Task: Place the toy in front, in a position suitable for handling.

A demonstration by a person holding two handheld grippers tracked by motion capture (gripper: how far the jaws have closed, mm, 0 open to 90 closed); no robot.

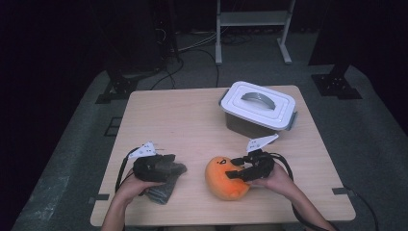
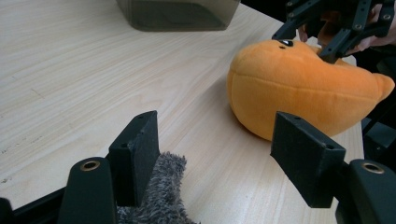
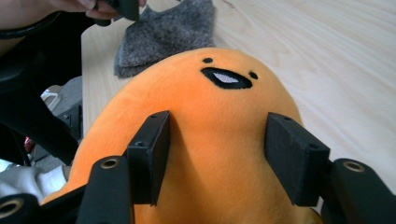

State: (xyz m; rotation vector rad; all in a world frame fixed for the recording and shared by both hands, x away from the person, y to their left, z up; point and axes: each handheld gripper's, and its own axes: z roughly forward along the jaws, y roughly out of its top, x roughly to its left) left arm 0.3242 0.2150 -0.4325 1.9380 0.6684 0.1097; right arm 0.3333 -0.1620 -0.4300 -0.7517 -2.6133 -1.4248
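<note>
An orange plush toy (image 1: 221,182) with a stitched face lies near the table's front edge, right of centre. My right gripper (image 1: 234,168) rests on its top from the right. In the right gripper view the jaws of that gripper (image 3: 217,126) stand apart, laid against the plush (image 3: 187,93), which spreads wider than both. A grey fuzzy cloth (image 1: 163,191) lies at the front left. My left gripper (image 1: 175,168) sits on it, open. In the left gripper view the cloth (image 2: 163,186) lies beside and under one jaw of the left gripper (image 2: 217,140), and bare wood shows in the gap between the jaws.
A grey box with a white latched lid (image 1: 257,107) stands at the back right of the wooden table (image 1: 183,120); its dark wall (image 2: 177,14) shows far off in the left gripper view. Dark floor, cables and a white frame lie beyond the table.
</note>
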